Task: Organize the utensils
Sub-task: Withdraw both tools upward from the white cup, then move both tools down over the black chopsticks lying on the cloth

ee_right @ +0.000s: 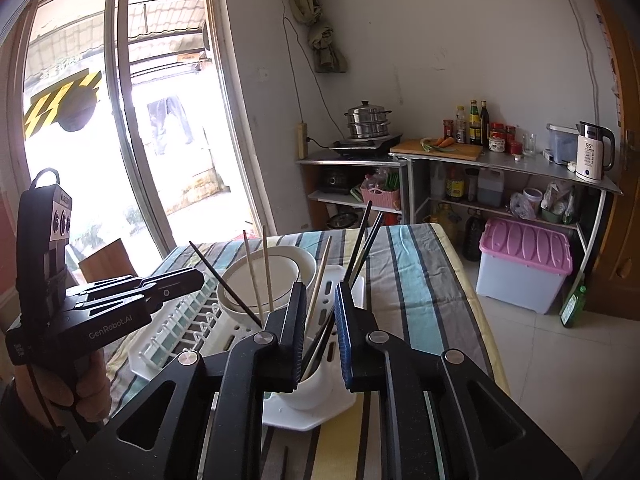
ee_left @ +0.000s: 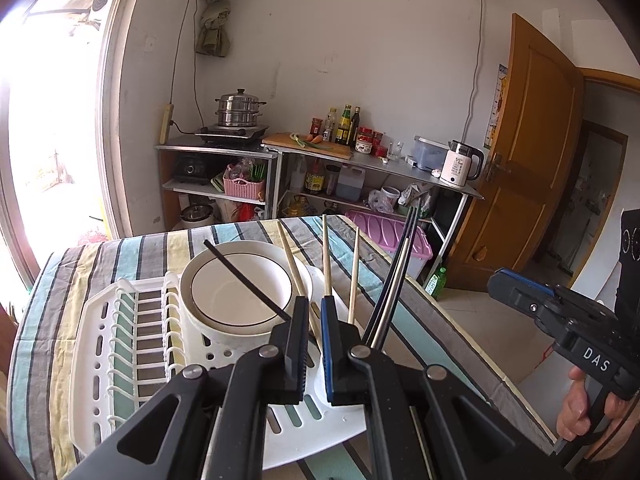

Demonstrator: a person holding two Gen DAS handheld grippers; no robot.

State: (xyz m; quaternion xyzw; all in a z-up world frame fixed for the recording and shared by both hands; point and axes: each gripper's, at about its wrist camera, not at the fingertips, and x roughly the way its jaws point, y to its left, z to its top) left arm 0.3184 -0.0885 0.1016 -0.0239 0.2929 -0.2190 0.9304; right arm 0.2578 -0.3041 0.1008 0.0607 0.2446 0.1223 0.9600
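Note:
A white cup holder (ee_right: 316,388) stands at the near corner of a white dish rack (ee_left: 100,360). Wooden chopsticks (ee_left: 354,272) and black chopsticks (ee_left: 400,272) stand in it, leaning apart. One black chopstick (ee_left: 240,276) slants across a white bowl (ee_left: 236,284) stacked in the rack. My right gripper (ee_right: 319,300) is open, its fingers on either side of the chopsticks in the cup, and the pads do not press on them. My left gripper (ee_left: 314,304) is shut with nothing in it, just in front of the bowl and the cup. The right wrist view shows the left gripper (ee_right: 200,276) low at the left.
The rack sits on a table with a striped cloth (ee_left: 60,280), whose right edge drops to a tiled floor. Beyond it are a pink-lidded box (ee_left: 396,240), a green bottle (ee_left: 436,280) on the floor, metal shelves with kitchen goods and an open wooden door (ee_left: 532,140).

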